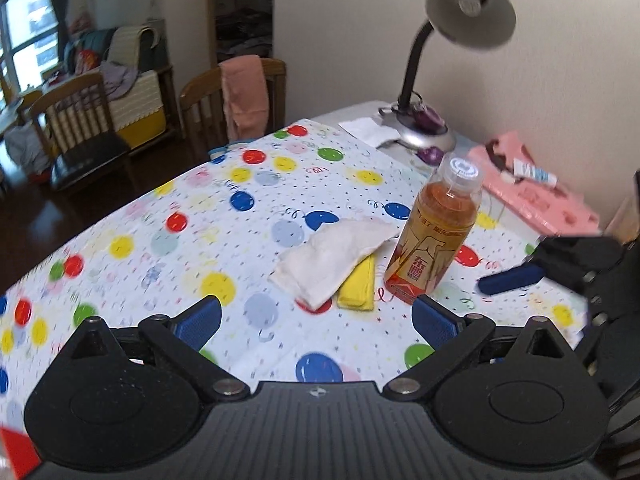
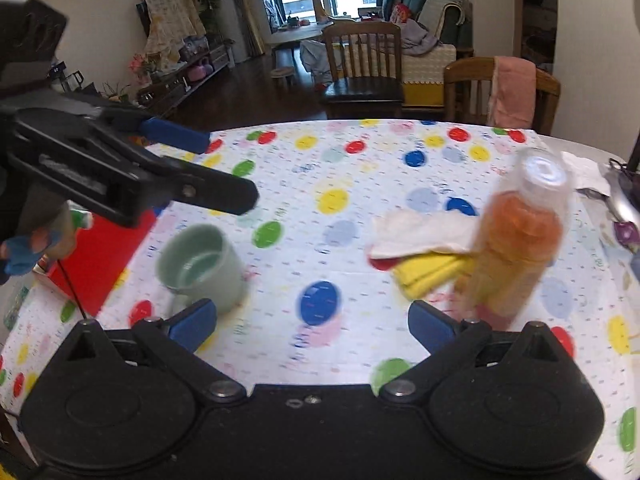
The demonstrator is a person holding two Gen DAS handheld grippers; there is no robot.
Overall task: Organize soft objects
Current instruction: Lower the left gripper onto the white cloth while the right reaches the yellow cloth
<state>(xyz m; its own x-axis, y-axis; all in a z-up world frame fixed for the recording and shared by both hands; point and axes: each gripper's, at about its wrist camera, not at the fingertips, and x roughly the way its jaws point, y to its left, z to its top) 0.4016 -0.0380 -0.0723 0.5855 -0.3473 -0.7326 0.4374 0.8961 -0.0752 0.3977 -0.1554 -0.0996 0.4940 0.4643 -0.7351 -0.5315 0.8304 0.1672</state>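
Note:
A folded white cloth [image 1: 336,256] lies on the balloon-print tablecloth, partly on top of a folded yellow cloth [image 1: 358,286]. Both also show in the right wrist view, white cloth [image 2: 420,232] over yellow cloth [image 2: 430,274]. My left gripper [image 1: 316,322] is open and empty, just short of the cloths. My right gripper [image 2: 312,324] is open and empty, with the cloths ahead to its right. The right gripper shows at the right edge of the left wrist view [image 1: 560,264]; the left gripper shows at the left of the right wrist view [image 2: 120,168].
An orange drink bottle [image 1: 434,236] stands upright right beside the cloths. A pale green cup [image 2: 200,268] stands ahead left of my right gripper. A desk lamp [image 1: 428,120], a pink box [image 1: 536,196] and a red item [image 2: 100,256] sit on the table. Wooden chairs stand beyond the table.

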